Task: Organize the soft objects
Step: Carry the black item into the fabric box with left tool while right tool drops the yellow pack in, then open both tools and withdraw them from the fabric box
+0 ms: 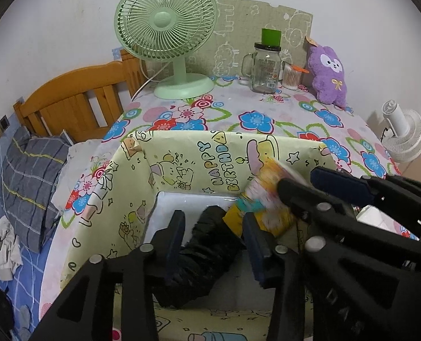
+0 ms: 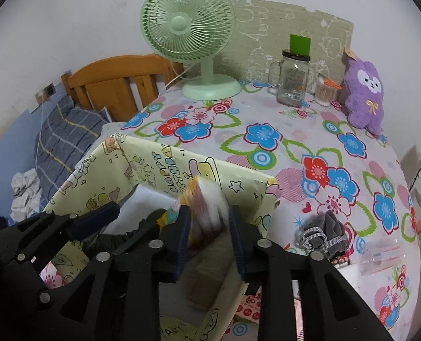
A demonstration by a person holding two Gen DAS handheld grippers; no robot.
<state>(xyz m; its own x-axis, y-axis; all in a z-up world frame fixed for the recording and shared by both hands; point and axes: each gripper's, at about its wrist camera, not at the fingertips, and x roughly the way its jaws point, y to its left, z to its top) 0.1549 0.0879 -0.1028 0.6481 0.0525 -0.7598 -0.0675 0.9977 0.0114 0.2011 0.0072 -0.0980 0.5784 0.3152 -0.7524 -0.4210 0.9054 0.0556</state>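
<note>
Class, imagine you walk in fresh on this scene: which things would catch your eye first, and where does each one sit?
The mint-green fan at the back of the flowered tablecloth stands out, as does the purple plush rabbit at the back right. Up front, the yellow birthday-print box takes the eye: the right tool grips a blurred yellow-and-white packet over it, while the left tool straddles a black fuzzy item inside.

The floral-clothed table [image 2: 295, 147] bears a green fan [image 2: 210, 88], glass jar [image 2: 291, 85], purple plush [image 2: 365, 96], papered box [image 2: 102, 176] and grey pouch [image 2: 324, 236].
</note>
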